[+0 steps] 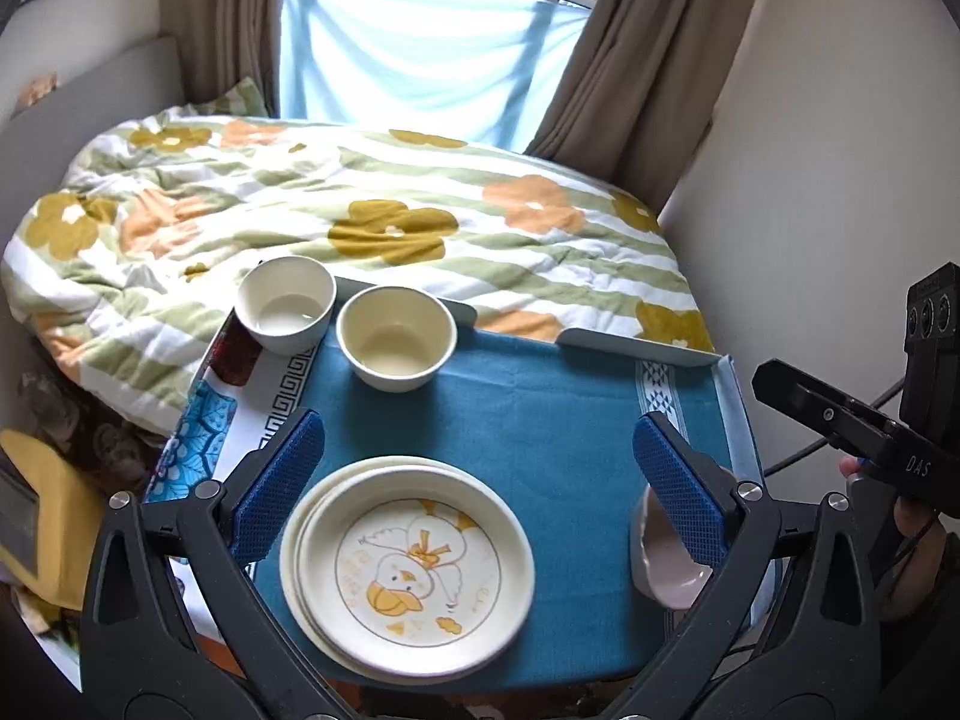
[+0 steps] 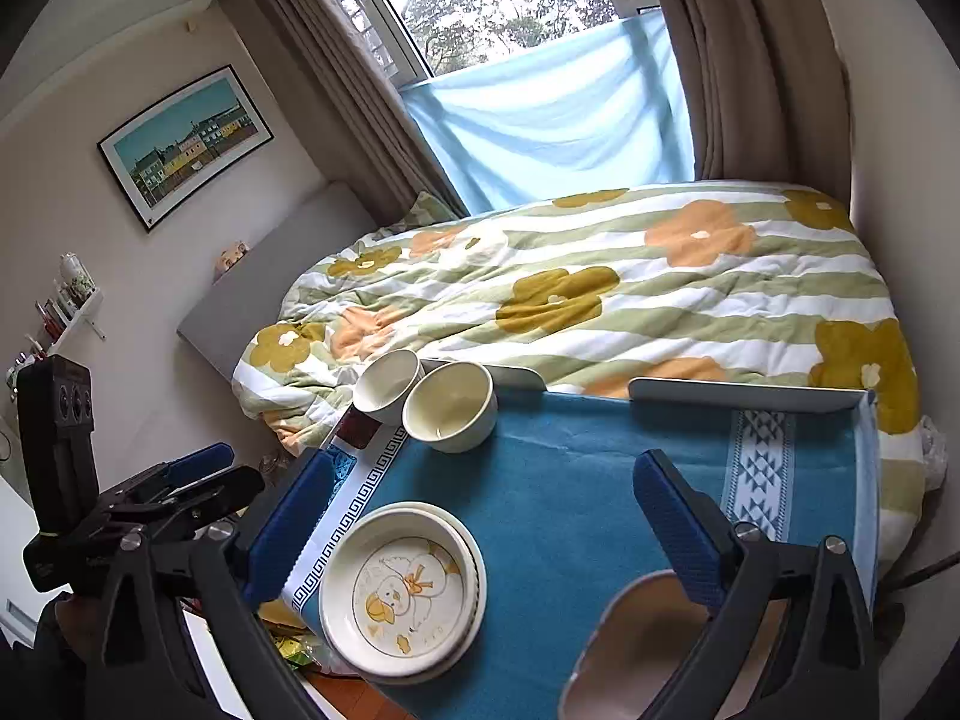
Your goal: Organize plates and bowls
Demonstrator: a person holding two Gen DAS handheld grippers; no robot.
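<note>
From my left wrist camera, my left gripper (image 1: 474, 480) is wide open and holds nothing. The stack of plates (image 1: 408, 564) with the duck picture sits right below it, between the two blue fingers (image 1: 276, 486) but not touching them. Two cream bowls stand farther away at the far left of the blue cloth (image 1: 540, 408): the left bowl (image 1: 285, 303) and the near bowl (image 1: 396, 336), just beside each other. A small pinkish bowl (image 1: 666, 564) sits by the right finger, near the table's right edge, and I can't tell if they touch. From my right wrist camera, my right gripper (image 2: 480, 522) is also wide open and empty. The pinkish bowl (image 2: 642, 642) is low and close, just under its right finger (image 2: 678, 528), so I think this hand is nearer to it. The plates (image 2: 408, 591) lie to the left, close to the table's near edge. The two cream bowls (image 2: 450, 405) are straight ahead and a bit left. The middle of the cloth (image 2: 570, 468) is bare, so there is room to slide things there. The table wall (image 2: 750, 399) at the back and the bed blanket (image 2: 600, 300) behind it block the far side.
</note>
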